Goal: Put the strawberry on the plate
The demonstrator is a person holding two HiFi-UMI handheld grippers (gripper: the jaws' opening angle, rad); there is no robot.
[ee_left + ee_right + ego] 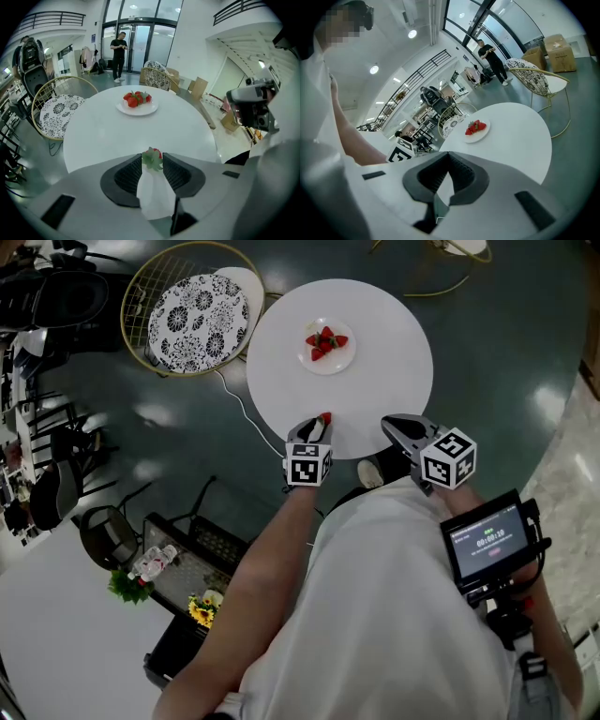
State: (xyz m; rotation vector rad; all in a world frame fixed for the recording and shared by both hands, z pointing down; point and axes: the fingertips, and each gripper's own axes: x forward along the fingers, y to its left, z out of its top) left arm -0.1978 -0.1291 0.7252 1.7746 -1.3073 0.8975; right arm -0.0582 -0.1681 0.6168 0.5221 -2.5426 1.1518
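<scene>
On the round white desk (pixel 375 390), the small white plate (pixel 349 352) of red strawberries (pixel 324 340) is seen straight ahead of the left gripper (pixel 319 424), well apart. Its jaws are spread wide around 1 red green-capped strawberry (pixel 151 158) at the near edge, not visibly pinched. The right gripper (pixel 392 425) is closed and empty.

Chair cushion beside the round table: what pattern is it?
The cushion has a black-and-white floral print, clearest in the head view.

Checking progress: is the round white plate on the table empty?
No, several red strawberries lie on the round white plate.
</scene>
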